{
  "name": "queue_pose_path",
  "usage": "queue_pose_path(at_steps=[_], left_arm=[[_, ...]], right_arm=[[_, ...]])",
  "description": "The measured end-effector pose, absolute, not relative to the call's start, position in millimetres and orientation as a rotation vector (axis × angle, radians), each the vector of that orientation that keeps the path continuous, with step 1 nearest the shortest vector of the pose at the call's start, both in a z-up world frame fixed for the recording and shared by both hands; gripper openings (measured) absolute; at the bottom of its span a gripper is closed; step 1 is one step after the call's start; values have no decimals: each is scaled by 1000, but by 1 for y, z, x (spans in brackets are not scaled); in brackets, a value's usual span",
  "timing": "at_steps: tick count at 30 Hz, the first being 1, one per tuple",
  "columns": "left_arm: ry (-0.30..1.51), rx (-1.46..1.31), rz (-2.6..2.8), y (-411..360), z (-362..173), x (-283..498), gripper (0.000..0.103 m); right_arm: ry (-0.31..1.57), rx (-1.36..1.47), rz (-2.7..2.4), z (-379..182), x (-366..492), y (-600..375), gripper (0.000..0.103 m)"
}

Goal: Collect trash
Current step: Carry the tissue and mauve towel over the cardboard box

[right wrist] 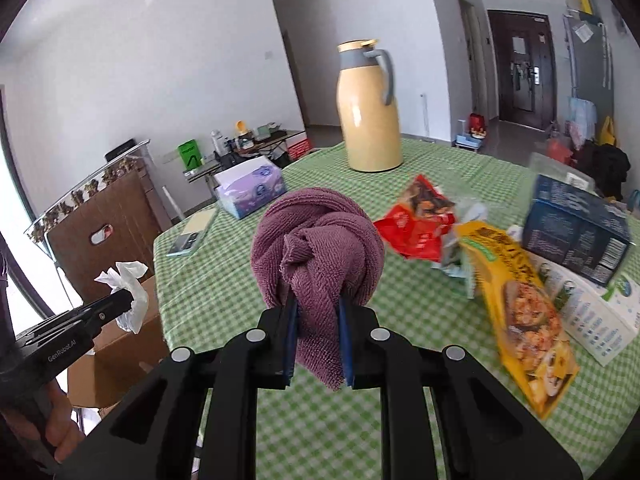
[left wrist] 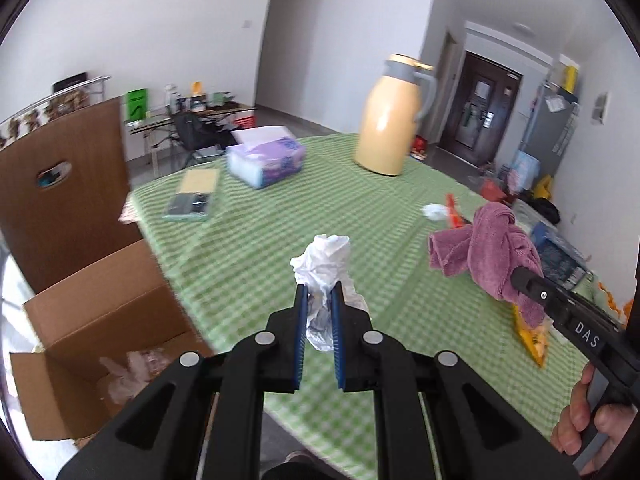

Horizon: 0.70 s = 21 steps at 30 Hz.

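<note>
Only readable writing here is on the tools: "DAS" on the side of the right tongs (left wrist: pixel 520 276) as seen from the left camera, and "GenRobot.AI" on the left tongs (right wrist: pixel 120 300) from the right camera. The print on the snack bags and boxes is too blurry to make out.

The left tongs (left wrist: pixel 319 292) are clamped on a crumpled white tissue (left wrist: pixel 326 268), all wrinkled, standing roughly upright with its long axis running along the fingers: puffy end up toward 12 o'clock, a thin tail hanging down between the blue pads (left wrist: pixel 301 320). It's held up above the near edge of the green checked desk (left wrist: pixel 256 240), with an open cardboard box (left wrist: pixel 104 320) down at about 8 o'clock.

The right tongs (right wrist: pixel 316 308) are pinched shut on a bunched purple towel (right wrist: pixel 316 248). On the desk at roughly 3 o'clock of that are a red snack bag (right wrist: pixel 420 224) and a yellow snack bag (right wrist: pixel 520 312), plus a yellow thermos jug (right wrist: pixel 368 112) at 12.
</note>
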<state>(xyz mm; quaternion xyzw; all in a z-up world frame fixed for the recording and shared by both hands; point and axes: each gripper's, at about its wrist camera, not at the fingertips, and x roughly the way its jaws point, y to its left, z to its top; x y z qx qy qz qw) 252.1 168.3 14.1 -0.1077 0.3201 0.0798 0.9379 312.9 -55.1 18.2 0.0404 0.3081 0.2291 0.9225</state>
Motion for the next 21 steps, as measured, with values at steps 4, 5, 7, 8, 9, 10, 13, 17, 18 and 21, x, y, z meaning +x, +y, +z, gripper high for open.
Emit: queue_pose_path(at_steps=[4, 5, 7, 8, 9, 10, 13, 17, 18, 21], left_arm=[[656, -265, 278, 224, 6, 219, 9], [657, -277, 313, 239, 4, 210, 9], [664, -303, 384, 269, -1, 189, 9], [668, -317, 418, 283, -4, 179, 9], [675, -329, 457, 299, -8, 167, 9], [682, -342, 489, 311, -12, 159, 9], [714, -405, 566, 348, -30, 134, 9], [744, -457, 618, 377, -47, 120, 9], [751, -462, 623, 381, -51, 119, 9], [763, -479, 630, 393, -59, 122, 9]], right_arm=[[664, 37, 600, 11, 313, 15, 18], [673, 24, 635, 8, 313, 33, 18], [699, -3, 712, 2, 308, 72, 18], [710, -14, 751, 0, 304, 92, 18], [724, -28, 800, -3, 299, 113, 18], [735, -42, 845, -5, 294, 132, 18], [759, -85, 963, -13, 283, 182, 18], [815, -151, 1003, -28, 280, 227, 18], [822, -167, 1009, -30, 280, 234, 18], [837, -200, 1015, -39, 279, 248, 18]])
